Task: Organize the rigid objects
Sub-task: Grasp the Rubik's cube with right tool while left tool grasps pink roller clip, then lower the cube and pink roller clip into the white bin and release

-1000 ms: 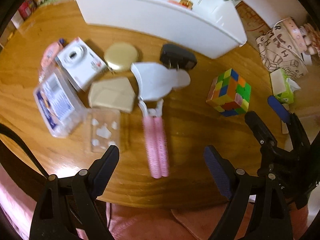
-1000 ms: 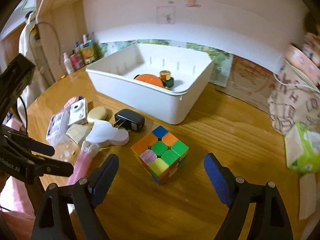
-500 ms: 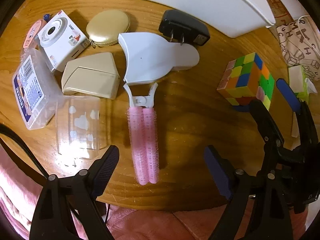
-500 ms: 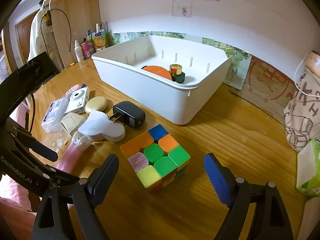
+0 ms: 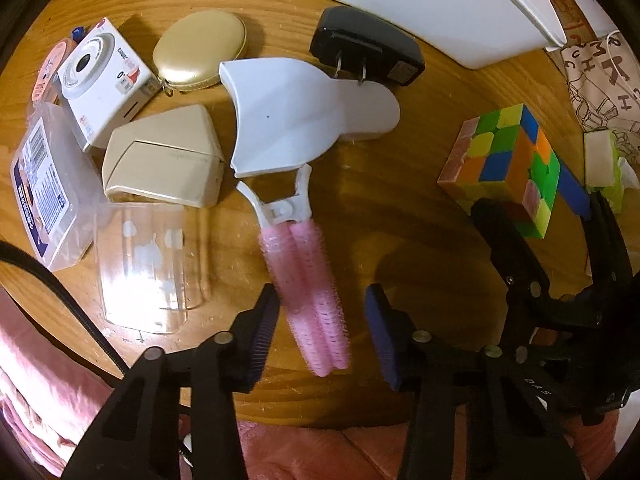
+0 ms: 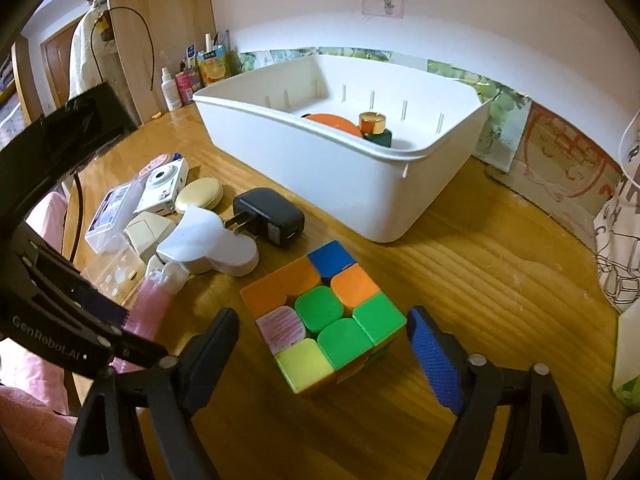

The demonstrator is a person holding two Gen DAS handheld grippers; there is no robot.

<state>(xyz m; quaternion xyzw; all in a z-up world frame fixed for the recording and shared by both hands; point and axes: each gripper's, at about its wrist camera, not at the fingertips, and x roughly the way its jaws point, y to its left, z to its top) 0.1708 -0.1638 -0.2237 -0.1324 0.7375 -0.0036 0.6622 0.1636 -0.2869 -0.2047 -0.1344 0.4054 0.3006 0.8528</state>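
A pink hair-roller clip [image 5: 308,296] lies on the wooden table, and my left gripper [image 5: 320,336] is open with its fingers on either side of the clip's pink end. A colourful puzzle cube [image 6: 328,320] stands on the table; my right gripper [image 6: 324,352] is open around it, fingers at both sides and apart from it. The cube [image 5: 508,168] also shows in the left wrist view. A white bin [image 6: 360,184] behind holds an orange disc [image 6: 332,122] and a small gold-capped bottle [image 6: 374,128].
Near the clip lie a white curved plastic piece [image 5: 296,120], a black plug adapter [image 5: 368,56], a beige box [image 5: 164,164], a gold oval case [image 5: 200,52], a white toy camera [image 5: 100,84], and clear plastic cases [image 5: 152,264]. The table edge is just below the left gripper.
My left gripper has come down onto the pink clip and narrowed around it. My right gripper has moved forward so the cube sits between its fingers.
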